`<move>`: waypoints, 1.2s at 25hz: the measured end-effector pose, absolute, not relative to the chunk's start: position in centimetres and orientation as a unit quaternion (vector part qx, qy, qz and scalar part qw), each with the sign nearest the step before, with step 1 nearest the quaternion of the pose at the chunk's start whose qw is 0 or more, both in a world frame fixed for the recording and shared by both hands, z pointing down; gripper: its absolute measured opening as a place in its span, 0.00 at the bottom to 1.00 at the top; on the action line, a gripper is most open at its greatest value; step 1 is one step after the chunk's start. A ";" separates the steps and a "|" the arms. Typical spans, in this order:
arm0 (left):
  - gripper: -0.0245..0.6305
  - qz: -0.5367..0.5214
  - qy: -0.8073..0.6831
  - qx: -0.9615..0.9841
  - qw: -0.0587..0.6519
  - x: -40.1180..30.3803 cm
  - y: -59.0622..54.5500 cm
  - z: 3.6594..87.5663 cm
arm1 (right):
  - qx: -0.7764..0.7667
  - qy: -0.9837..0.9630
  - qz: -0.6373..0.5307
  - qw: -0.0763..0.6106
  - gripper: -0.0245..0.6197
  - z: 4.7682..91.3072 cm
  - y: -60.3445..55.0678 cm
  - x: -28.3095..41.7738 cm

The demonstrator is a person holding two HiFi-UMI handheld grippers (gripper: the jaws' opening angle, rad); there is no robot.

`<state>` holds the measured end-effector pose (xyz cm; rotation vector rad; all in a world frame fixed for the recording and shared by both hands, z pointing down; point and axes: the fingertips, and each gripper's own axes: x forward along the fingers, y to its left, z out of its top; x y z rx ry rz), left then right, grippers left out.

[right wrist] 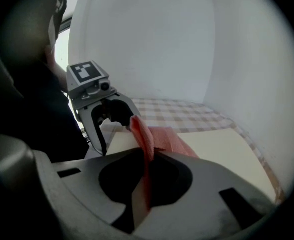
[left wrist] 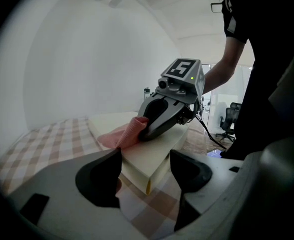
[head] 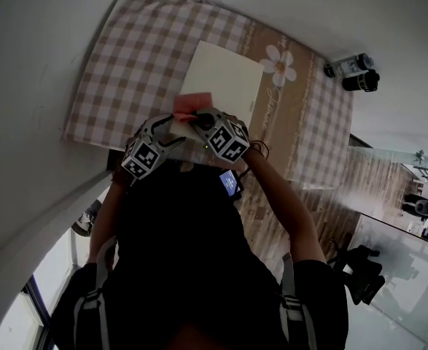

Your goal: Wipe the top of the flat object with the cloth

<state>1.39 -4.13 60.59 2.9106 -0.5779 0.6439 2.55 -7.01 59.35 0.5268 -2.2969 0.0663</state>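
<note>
- Right gripper (right wrist: 145,176) is clamped tight on the pink cloth (right wrist: 159,139). A fold stands up between the closed jaws, and the rest trails out flat over the board.
- The cloth lies on the near edge of the flat cream board (head: 224,79), towards its near-left corner, touching the top surface.
- Left gripper (left wrist: 145,171) has its jaws spread wide with nothing gripped. The board's near corner shows in the gap just beyond them, and I can't tell if either jaw touches it.
- From the head view the two grippers sit close together at the board's near side, left one just beside the cloth.
- The board rests on a checked tablecloth (head: 141,57) with a plain tan band running down its right side.
- Containers: two dark cylinders (head: 351,65) stand at the far right of the table, well apart from the board. What's in them can't be made out.
- Writing: a white daisy (head: 279,65) is printed on the tan band, with a line of script below it that is too small to read. Both marker cubes carry only black-and-white square patterns.
</note>
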 end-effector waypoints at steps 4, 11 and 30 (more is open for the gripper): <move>0.53 0.214 -0.184 0.957 0.059 1.3 -4.0 60.7 | 0.188 -0.904 0.025 0.384 0.07 59.5 -5.7 2.0; 0.52 0.203 -0.175 0.961 0.074 1.5 -4.3 59.7 | 0.156 -0.911 0.029 0.381 0.07 59.3 -4.6 1.8; 0.51 0.179 -0.175 0.966 0.068 1.5 -4.6 57.5 | 0.059 -0.949 0.069 0.300 0.07 56.6 -2.0 1.1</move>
